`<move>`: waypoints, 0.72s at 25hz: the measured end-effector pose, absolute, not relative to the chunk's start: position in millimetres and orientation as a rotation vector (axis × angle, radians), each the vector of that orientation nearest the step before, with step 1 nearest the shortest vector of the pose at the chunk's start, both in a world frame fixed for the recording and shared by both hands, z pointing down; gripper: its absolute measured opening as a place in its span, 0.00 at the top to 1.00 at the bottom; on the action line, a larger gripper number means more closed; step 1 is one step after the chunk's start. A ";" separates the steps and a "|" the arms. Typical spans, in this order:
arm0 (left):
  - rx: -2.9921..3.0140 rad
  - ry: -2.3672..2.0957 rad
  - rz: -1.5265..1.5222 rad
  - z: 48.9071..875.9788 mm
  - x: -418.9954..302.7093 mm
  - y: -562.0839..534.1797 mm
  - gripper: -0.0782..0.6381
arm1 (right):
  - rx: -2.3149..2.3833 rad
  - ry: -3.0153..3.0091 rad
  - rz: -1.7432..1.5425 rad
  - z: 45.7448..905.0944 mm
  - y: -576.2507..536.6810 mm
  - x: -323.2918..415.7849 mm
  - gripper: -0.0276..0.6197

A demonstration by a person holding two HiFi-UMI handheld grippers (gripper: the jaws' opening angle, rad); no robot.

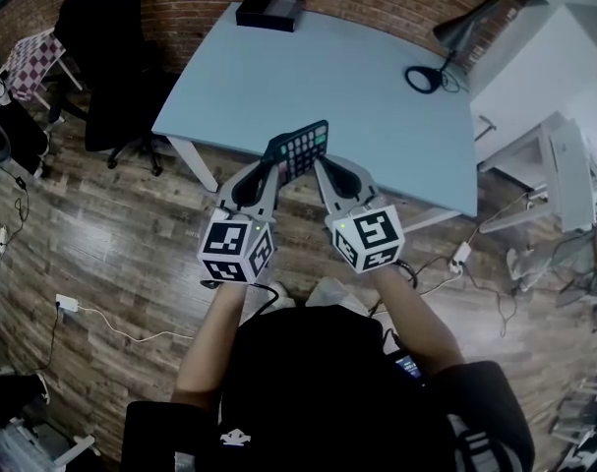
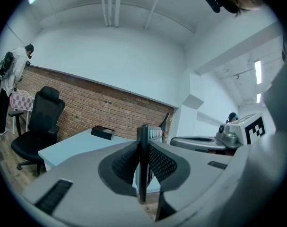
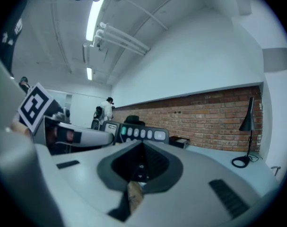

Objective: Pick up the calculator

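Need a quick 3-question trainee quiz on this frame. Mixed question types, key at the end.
1. Multiple choice: of the left gripper and the right gripper, which grips the calculator?
A) left only
B) right only
C) both
D) neither

2. True or false: the black box sits at the far edge of the table.

3. Fill in: in the left gripper view the calculator stands ____-on between the jaws.

Key:
1. C. Each gripper's view shows the calculator clamped between its jaws.
2. True.
3. Edge.
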State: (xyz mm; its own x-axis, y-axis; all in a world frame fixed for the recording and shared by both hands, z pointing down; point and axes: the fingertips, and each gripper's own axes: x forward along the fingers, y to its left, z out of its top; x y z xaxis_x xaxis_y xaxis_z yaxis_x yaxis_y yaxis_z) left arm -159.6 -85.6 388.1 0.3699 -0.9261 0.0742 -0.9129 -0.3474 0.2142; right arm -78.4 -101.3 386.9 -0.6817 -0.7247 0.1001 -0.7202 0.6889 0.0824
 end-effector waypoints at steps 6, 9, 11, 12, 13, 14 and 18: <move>2.427 -1.652 -0.071 388.5 -154.7 -85.3 0.81 | 1.187 -2.777 -0.054 388.6 -100.7 -75.8 0.95; 2.429 -1.663 -0.077 384.1 -150.0 -85.1 0.81 | 1.182 -2.781 -0.062 385.5 -99.4 -70.4 0.95; 2.430 -1.671 -0.082 380.9 -145.9 -84.0 0.81 | 1.182 -2.785 -0.060 383.6 -98.7 -65.2 0.95; 2.430 -1.674 -0.084 379.9 -143.7 -82.6 0.81 | 1.182 -2.787 -0.059 383.0 -97.5 -62.7 0.95; 2.431 -1.676 -0.084 379.4 -141.7 -80.7 0.81 | 1.181 -2.789 -0.057 382.5 -96.1 -60.6 0.95; 2.432 -1.678 -0.084 379.0 -139.9 -79.1 0.81 | 1.179 -2.793 -0.057 381.9 -94.7 -58.9 0.95; 2.427 -1.683 -0.081 379.8 -131.3 -73.5 0.81 | 1.168 -2.803 -0.057 380.2 -89.6 -50.6 0.95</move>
